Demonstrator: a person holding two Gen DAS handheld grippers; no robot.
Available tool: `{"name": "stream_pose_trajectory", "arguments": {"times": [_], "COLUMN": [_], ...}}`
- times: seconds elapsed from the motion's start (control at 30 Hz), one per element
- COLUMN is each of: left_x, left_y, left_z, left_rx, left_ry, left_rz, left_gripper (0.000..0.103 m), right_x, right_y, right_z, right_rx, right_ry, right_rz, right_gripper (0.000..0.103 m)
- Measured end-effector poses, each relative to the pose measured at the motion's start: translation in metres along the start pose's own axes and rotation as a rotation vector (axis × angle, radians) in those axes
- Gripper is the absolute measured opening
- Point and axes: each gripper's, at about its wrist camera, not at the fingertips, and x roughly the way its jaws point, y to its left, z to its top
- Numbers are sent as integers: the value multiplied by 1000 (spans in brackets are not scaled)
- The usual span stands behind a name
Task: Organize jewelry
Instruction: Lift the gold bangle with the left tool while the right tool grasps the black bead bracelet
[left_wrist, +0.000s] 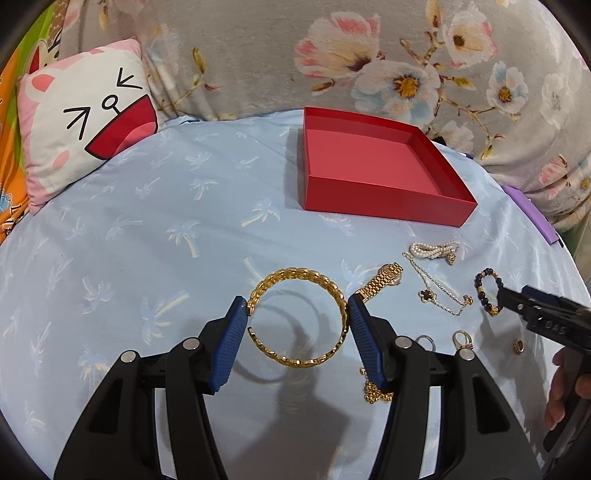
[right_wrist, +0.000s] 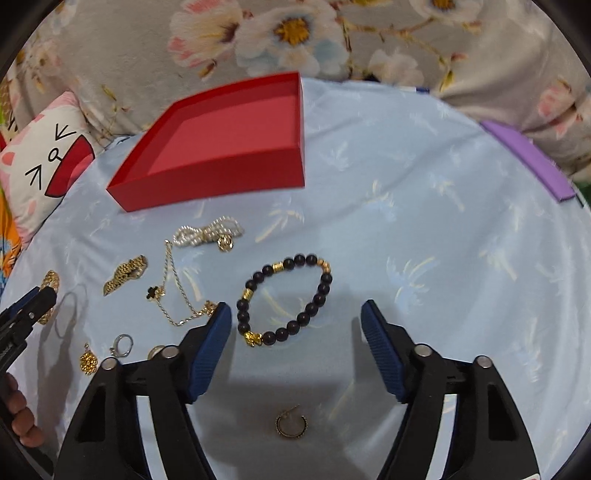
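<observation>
Gold bangle (left_wrist: 297, 321) clamped across its width in my left tongs (left_wrist: 297, 317), red box (left_wrist: 384, 212) far-right ahead; right tongs (right_wrist: 296, 321) apart, straddling the black-bead bracelet (right_wrist: 284, 300).

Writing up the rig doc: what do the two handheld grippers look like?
Both match: left gripper and right gripper have black plastic linkage arms with silver round pivot pins and ribbed blue pads on the fingers. Embossed lettering shows on the right one's side, unreadable.
</observation>
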Motion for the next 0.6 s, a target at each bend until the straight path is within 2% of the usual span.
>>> {"name": "stream_pose_trajectory", "arguments": {"times": [0.23, 0.4, 0.5, 0.6], "left_x": [5, 11, 17, 22], "left_y": [-7, -13, -16, -18], "left_z": [-5, -10, -13, -16], "left_rx": [24, 43, 53, 60], "left_ry": [23, 38, 52, 67], "left_rz": [-24, -25, -19, -10], "left_gripper": [55, 55, 55, 55], "right_x": [9, 11, 12, 12], "right_y": [-6, -5, -6, -7], "right_z": [1, 0, 1, 2], "right_rx": [10, -25, -33, -33], "right_ry": [-5, -27, -32, -33], "right_rz": [-8, -66, -60, -47], "right_gripper": [48, 24, 12, 7]}}
